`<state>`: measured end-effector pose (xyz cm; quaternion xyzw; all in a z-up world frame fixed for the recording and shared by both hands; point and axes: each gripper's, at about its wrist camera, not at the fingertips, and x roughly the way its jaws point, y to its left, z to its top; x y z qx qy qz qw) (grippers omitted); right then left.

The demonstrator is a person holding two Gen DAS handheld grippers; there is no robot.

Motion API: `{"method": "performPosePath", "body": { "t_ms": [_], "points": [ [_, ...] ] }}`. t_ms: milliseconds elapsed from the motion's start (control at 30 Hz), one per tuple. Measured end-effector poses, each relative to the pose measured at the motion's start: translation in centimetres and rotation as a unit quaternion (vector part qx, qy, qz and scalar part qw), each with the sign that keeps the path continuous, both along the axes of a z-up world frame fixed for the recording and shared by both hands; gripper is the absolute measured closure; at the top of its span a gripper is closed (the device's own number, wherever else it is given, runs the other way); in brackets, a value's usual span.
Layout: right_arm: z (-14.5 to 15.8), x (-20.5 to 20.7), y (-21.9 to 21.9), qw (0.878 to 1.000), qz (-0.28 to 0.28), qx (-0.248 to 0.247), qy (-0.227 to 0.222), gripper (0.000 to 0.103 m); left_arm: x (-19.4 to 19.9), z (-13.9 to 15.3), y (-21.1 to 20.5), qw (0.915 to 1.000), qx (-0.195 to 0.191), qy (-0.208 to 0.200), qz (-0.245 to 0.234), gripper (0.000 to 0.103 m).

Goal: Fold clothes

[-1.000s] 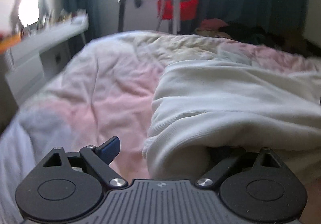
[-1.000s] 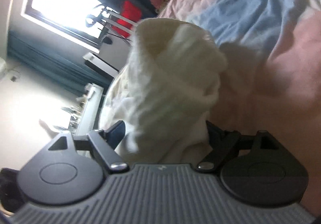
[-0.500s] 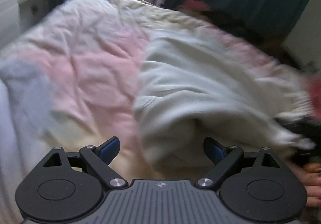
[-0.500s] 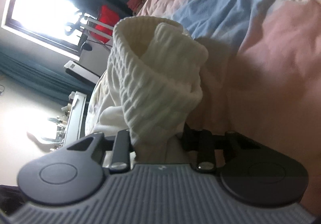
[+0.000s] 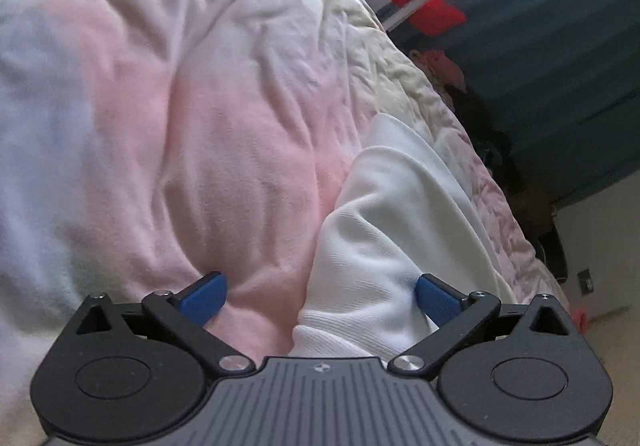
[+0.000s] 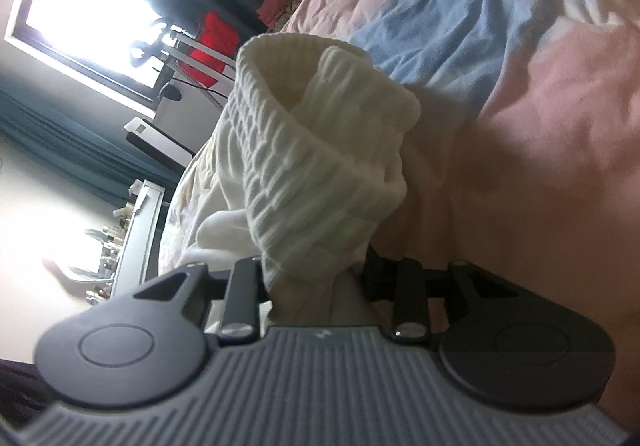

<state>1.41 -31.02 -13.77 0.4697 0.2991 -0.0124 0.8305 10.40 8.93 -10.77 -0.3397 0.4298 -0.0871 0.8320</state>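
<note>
Mid-fold, one corner pinched, the other side loose.

Left wrist: my left gripper gapes wide, holding nothing; the white garment lies on the bedspread, partly between its fingers. Right wrist: my right gripper clamps the ribbed hem; a tug might slip it and undo the fold.

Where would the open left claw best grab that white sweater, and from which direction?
On the ribbed hem edge of the white sweater, which already lies between the open blue fingertips of the left gripper. Come straight forward, low along the quilt: the edge is thick, free and raised there. The right gripper is shut on the sweater's ribbed cuff.
</note>
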Motion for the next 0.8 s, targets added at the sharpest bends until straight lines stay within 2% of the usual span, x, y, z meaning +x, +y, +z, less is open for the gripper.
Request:
{"method": "performPosePath", "body": {
  "t_ms": [100,233,333,433,500,567,700,800],
  "points": [
    [0.1,0.0,0.0,1.0,0.001,0.0,-0.002,0.068,0.4,-0.2,-1.3,0.9983,-0.017,0.006,-0.055,0.002],
    [0.4,-0.3,0.3,1.0,0.004,-0.011,-0.003,0.068,0.8,-1.0,-2.2,0.9955,-0.036,0.017,-0.085,0.003],
    [1.0,-0.4,0.7,1.0,0.007,-0.025,-0.006,0.068,0.7,-1.0,-2.1,0.9957,-0.043,0.012,-0.081,0.02],
    [2.3,-0.6,1.3,0.999,0.008,-0.046,-0.009,0.07,0.1,-0.2,-2.4,0.9965,-0.021,-0.004,-0.081,0.039],
    [3.7,-0.8,1.9,0.998,0.008,-0.067,-0.012,0.07,-0.2,1.0,-2.4,0.9964,-0.018,-0.016,-0.081,0.05],
    [5.3,-1.2,1.8,0.997,0.001,-0.068,-0.027,0.071,-0.4,2.2,-2.4,0.9958,-0.034,-0.025,-0.081,0.058],
    [8.4,-1.6,0.5,0.995,-0.023,-0.069,-0.064,0.072,0.1,6.1,-4.1,0.9935,-0.043,-0.047,-0.094,0.061],
    [10.2,-0.9,-2.1,0.995,-0.034,-0.063,-0.074,0.072,2.4,8.6,-7.6,0.9922,-0.046,-0.051,-0.104,0.061]
  ]
}}
